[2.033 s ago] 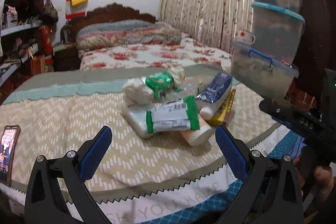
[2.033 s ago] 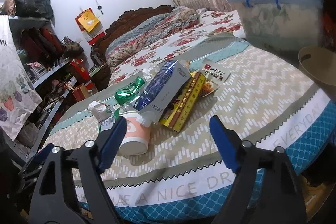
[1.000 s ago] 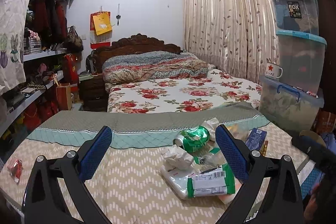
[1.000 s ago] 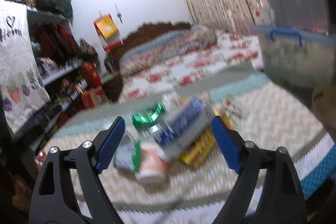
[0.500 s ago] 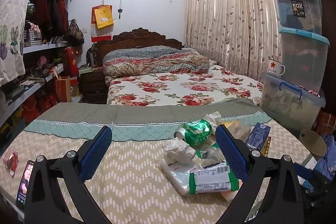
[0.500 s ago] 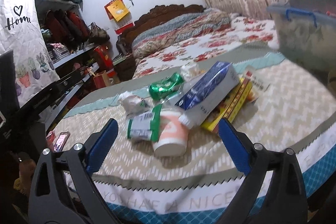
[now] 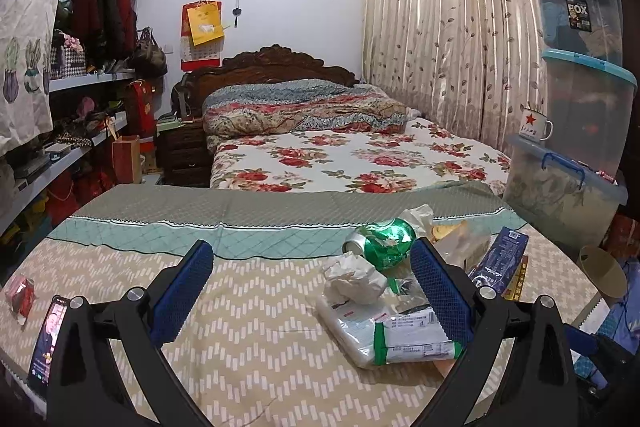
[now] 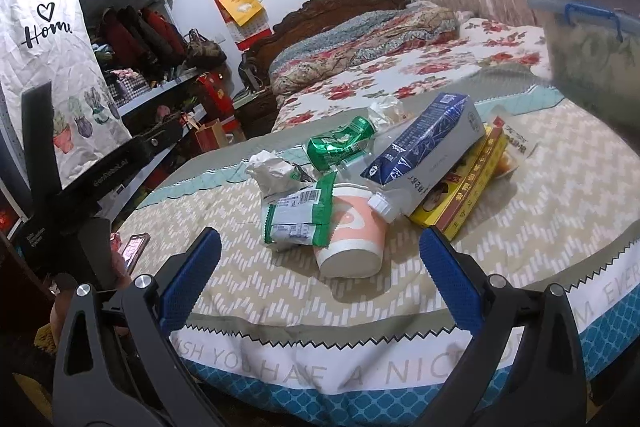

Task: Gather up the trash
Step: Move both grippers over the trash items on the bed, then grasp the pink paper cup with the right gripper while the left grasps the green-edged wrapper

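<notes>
The right gripper (image 8: 320,269) stands with its jaws wide apart and nothing between them, aimed down at the pile so the nearest piece can be taken first. Just past its tips, at twelve o'clock, lies the cup (image 8: 352,235) on its side, mouth toward the camera. A green wrapper (image 8: 298,217) leans on the cup at its ten o'clock. A blue carton (image 8: 428,151) rests across the cup's far end at one o'clock, propped on a yellow box (image 8: 466,193). Behind these, at eleven o'clock, sit a crushed can (image 8: 340,143) and a tissue wad (image 8: 272,169). All the trash is heaped on the cloth (image 8: 540,211), likely so that it can be gathered from one spot.

The left gripper (image 7: 310,287) is likewise spread and empty, hanging short of the pile. The tissue wad shows between its pads and the can at one o'clock. A bin (image 7: 602,275) waits at its three o'clock, off the table edge. A phone (image 7: 46,339) lies at nine o'clock, well apart from the trash.
</notes>
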{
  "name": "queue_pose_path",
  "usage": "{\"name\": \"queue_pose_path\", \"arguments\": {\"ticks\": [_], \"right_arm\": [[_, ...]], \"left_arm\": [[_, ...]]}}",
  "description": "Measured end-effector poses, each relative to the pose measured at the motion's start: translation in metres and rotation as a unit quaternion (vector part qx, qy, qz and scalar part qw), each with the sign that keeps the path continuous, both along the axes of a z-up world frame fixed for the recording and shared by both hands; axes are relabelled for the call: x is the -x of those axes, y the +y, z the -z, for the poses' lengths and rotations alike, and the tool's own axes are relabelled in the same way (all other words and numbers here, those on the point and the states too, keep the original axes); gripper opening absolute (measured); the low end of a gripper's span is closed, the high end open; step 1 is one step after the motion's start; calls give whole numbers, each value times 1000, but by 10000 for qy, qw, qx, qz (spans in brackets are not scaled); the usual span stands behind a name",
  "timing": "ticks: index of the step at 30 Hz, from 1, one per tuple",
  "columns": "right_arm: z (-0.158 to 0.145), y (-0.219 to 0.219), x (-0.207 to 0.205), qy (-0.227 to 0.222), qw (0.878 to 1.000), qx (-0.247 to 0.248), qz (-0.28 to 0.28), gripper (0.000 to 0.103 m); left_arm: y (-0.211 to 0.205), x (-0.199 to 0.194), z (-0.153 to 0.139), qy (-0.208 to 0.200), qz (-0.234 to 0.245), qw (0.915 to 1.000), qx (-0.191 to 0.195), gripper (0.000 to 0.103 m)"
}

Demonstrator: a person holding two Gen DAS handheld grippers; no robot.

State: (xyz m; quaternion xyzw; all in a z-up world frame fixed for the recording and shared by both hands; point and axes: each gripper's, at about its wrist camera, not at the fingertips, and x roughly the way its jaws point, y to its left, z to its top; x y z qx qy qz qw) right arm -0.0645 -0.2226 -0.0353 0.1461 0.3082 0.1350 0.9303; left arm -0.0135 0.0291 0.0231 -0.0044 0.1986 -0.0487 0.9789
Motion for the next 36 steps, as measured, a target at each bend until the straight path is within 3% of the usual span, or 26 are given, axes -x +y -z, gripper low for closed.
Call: {"name": "queue_pose_path", "arguments": {"ticks": [15,20,27,31,36], "right_arm": [[-1,-9,-4,53,9998,-12,170,98],[-2,-14,-7,11,9996,68,256,89],[4,-37,-21,147,9980,272,547,65],[12,-39,-28,293,9983,284,412,59],[19,-32,-33,401,9985,301,215,59]], "left_arm": [[-2,-6,7,187,96,9998,55,94],[-1,-8,10,240,114,9996,54,94],[-1,-16,19,440,207,9988,58,94],[-7,-21,25,653,500,9965,148,94],[-11,-30,36,930,779,9922,296,94]]}}
